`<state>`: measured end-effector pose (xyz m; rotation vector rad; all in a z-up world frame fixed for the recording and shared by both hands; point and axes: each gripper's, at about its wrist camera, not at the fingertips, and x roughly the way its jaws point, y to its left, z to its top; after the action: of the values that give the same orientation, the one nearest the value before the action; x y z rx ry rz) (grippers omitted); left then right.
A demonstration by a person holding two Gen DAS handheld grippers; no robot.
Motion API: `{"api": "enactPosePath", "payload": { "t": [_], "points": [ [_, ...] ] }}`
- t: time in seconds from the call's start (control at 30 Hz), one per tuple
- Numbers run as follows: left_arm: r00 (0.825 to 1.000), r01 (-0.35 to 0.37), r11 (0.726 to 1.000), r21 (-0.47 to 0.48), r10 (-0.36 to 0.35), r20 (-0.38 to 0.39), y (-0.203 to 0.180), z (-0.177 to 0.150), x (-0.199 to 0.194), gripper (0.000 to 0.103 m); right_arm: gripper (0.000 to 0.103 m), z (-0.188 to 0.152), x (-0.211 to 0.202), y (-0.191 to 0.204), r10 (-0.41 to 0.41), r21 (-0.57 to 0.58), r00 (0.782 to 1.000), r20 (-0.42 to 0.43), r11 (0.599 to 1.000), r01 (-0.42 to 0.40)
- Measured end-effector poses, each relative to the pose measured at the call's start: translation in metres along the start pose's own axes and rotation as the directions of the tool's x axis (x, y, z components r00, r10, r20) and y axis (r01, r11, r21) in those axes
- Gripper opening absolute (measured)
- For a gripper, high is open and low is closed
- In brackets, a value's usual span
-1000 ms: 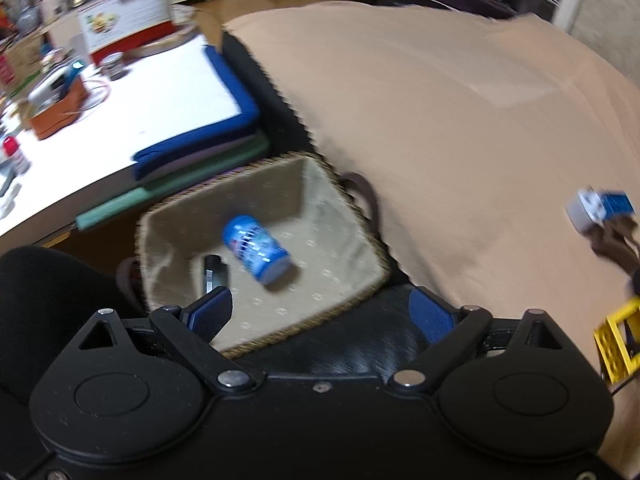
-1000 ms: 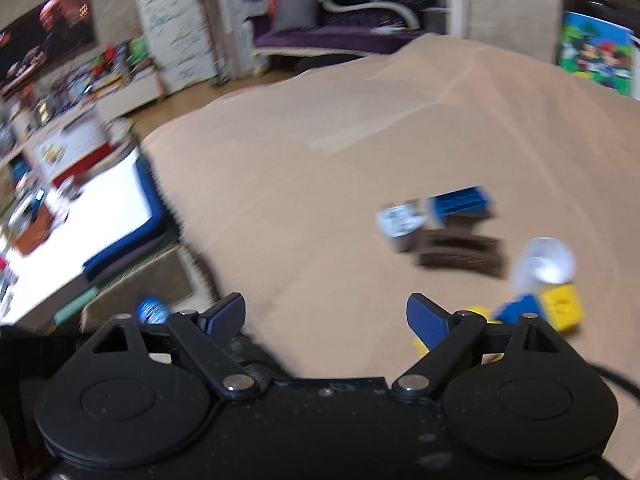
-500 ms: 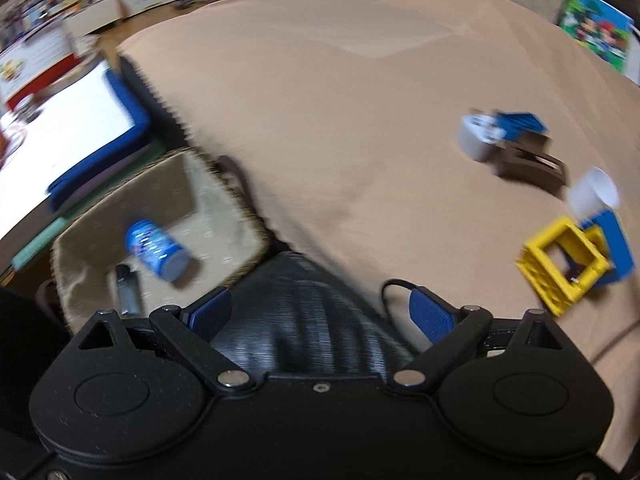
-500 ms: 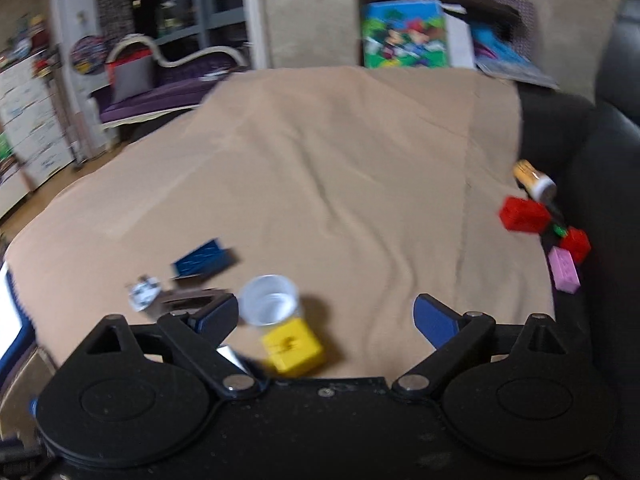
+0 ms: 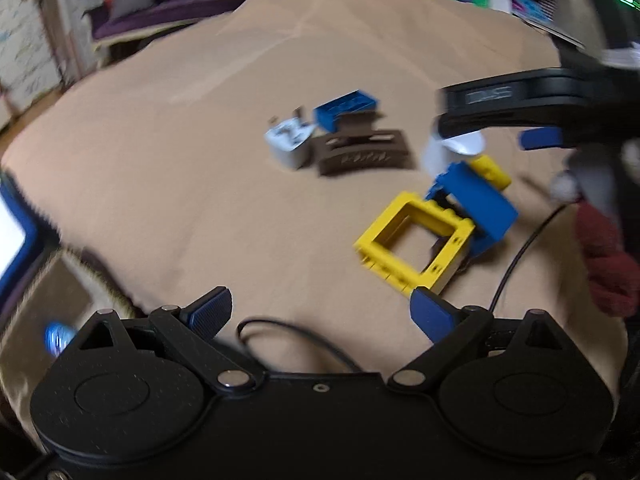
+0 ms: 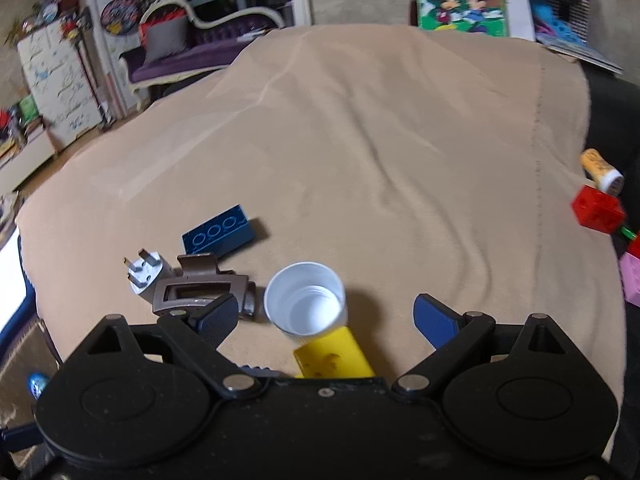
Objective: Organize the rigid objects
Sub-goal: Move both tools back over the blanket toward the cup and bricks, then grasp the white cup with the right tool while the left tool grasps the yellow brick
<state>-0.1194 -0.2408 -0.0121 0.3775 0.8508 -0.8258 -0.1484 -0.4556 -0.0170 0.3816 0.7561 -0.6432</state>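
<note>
Loose objects lie on a tan blanket [image 6: 380,152]. My right gripper [image 6: 326,318] is open, and a white cup [image 6: 306,298] stands upright between its fingers, with a yellow block [image 6: 334,358] just below it. A brown holder [image 6: 200,292], a white plug [image 6: 144,272] and a blue brick [image 6: 218,234] lie to the left. My left gripper [image 5: 320,312] is open and empty, just short of a yellow frame [image 5: 416,242] and a blue piece [image 5: 476,198]. The right gripper [image 5: 500,138] shows in the left wrist view over the white cup [image 5: 452,148].
A basket [image 5: 52,304] with a blue can [image 5: 58,338] sits at the lower left, off the blanket's edge. A red block [image 6: 598,208], a pink block [image 6: 632,276] and an orange bottle [image 6: 602,168] lie at the right on the dark sofa. A black cable [image 5: 516,260] crosses the blanket.
Both grippers have swung right, away from the basket and towards the toys. The right gripper has come down around the white cup. Both have stayed open.
</note>
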Motion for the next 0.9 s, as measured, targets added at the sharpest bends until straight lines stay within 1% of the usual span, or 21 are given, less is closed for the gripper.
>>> {"api": "enactPosePath", "payload": {
  "t": [0.1,0.13,0.23,0.27,0.3,0.37,0.4,0.43,0.47,0.53,0.57,0.63,0.9],
  "points": [
    [1.000,0.031,0.999,0.038,-0.031,-0.001,-0.013,0.011,0.009,0.095,0.095,0.002,0.013,0.003,-0.007,-0.018,1.000,-0.024,1.000,0.006],
    [0.999,0.042,0.998,0.043,-0.042,-0.007,-0.015,0.015,0.013,0.096,0.095,0.002,0.018,0.004,-0.009,-0.023,0.999,-0.033,1.000,0.008],
    [0.997,0.066,0.997,0.044,-0.064,-0.038,-0.021,0.023,0.029,0.096,0.095,0.003,0.032,0.007,-0.013,-0.036,0.998,-0.057,0.999,0.011],
    [0.996,0.079,0.996,0.044,-0.076,-0.050,-0.022,0.025,0.035,0.096,0.094,0.002,0.036,0.007,-0.013,-0.040,0.998,-0.061,0.999,0.010],
    [0.994,0.091,0.995,0.043,-0.088,-0.062,-0.024,0.027,0.040,0.096,0.091,0.002,0.040,0.007,-0.013,-0.043,0.998,-0.065,0.999,0.011],
    [0.990,0.115,0.993,0.036,-0.111,-0.082,-0.026,0.027,0.048,0.096,0.080,0.002,0.046,0.008,-0.012,-0.050,0.997,-0.075,0.999,0.008],
    [0.988,0.127,0.992,0.029,-0.124,-0.094,-0.026,0.026,0.051,0.095,0.068,0.002,0.051,0.008,-0.005,-0.050,0.997,-0.082,0.999,0.001],
    [0.984,0.140,0.990,0.019,-0.137,-0.111,-0.026,0.026,0.056,0.093,0.052,0.002,0.053,0.006,0.001,-0.047,0.996,-0.090,0.999,-0.005],
    [0.980,0.158,0.987,0.007,-0.156,-0.124,-0.026,0.025,0.061,0.092,0.049,0.002,0.056,0.004,0.018,-0.035,0.995,-0.101,0.999,-0.021],
    [0.963,0.228,0.973,-0.032,-0.230,-0.138,-0.025,0.025,0.066,0.075,0.049,0.003,0.058,-0.002,0.040,-0.007,0.994,-0.103,0.999,-0.041],
    [0.961,0.236,0.971,-0.046,-0.240,-0.135,-0.025,0.025,0.067,0.074,0.049,0.003,0.058,-0.004,0.047,0.003,0.994,-0.099,0.999,-0.047],
    [0.964,0.240,0.970,-0.046,-0.243,-0.106,-0.027,0.024,0.063,0.067,0.049,0.005,0.055,-0.010,0.048,0.022,0.995,-0.085,0.999,-0.047],
    [0.960,0.266,0.960,-0.084,-0.272,-0.062,-0.019,0.024,0.045,0.065,0.049,0.017,0.035,-0.046,0.043,0.138,0.999,-0.014,0.990,-0.041]
  ]
}}
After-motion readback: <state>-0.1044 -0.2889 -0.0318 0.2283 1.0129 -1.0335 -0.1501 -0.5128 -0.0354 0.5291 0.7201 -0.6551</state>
